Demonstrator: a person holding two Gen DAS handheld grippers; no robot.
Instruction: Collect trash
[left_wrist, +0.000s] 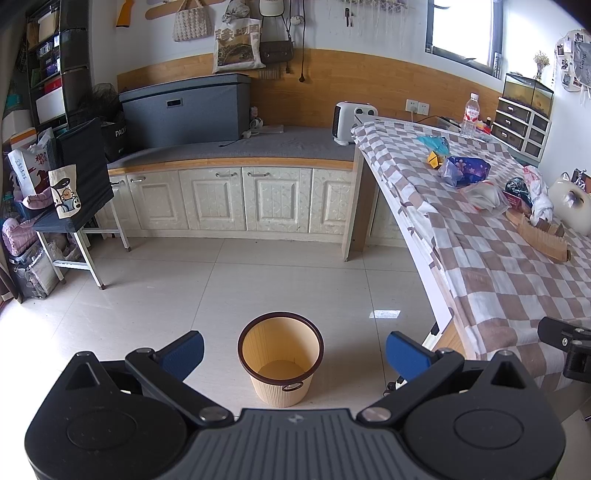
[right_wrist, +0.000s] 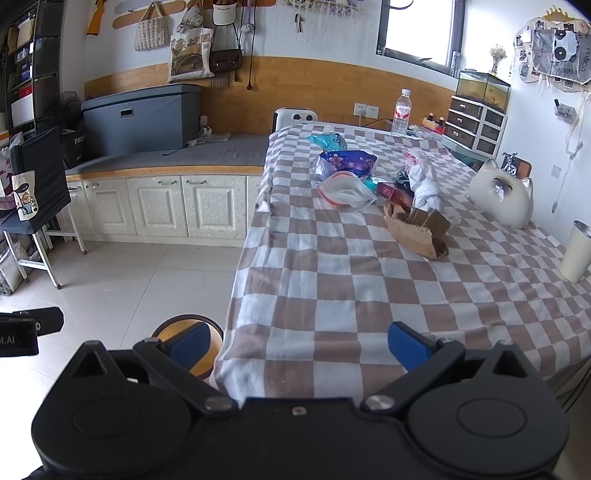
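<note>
Left wrist view looks down at a tiled floor, where a round tan waste bin (left_wrist: 280, 360) with a dark brown rim stands upright and empty, framed between the two blue fingertips of the left gripper (left_wrist: 294, 350). Its jaws are spread wide apart and hold nothing. To the right runs a counter (left_wrist: 498, 280) draped in a brown and white checked cloth. Part of the right gripper's black body shows at the far right edge, over the near end of the cloth.

Right wrist view looks along the counter top. The right gripper (right_wrist: 300, 347) hovers over the near end of the checked cloth, its jaws also wide apart and empty. The waste bin (right_wrist: 184, 325) shows partly behind the gripper's left finger, on the floor just beside the counter's edge.

The trash lies in a loose cluster at the middle of the counter, well apart from both grippers: a purple flowered wrapper (right_wrist: 347, 160), a clear plastic bag (right_wrist: 347, 192) touching it in front, a brown paper bag (right_wrist: 417, 230) lying nearest, a knotted white plastic bag (right_wrist: 424, 184) behind it, and a teal wrapper (right_wrist: 327, 140) farther back. A water bottle (right_wrist: 402, 112) stands upright at the far end. A white cat-shaped ornament (right_wrist: 502, 199) and a pale cup (right_wrist: 578, 251) sit along the right side.
</note>
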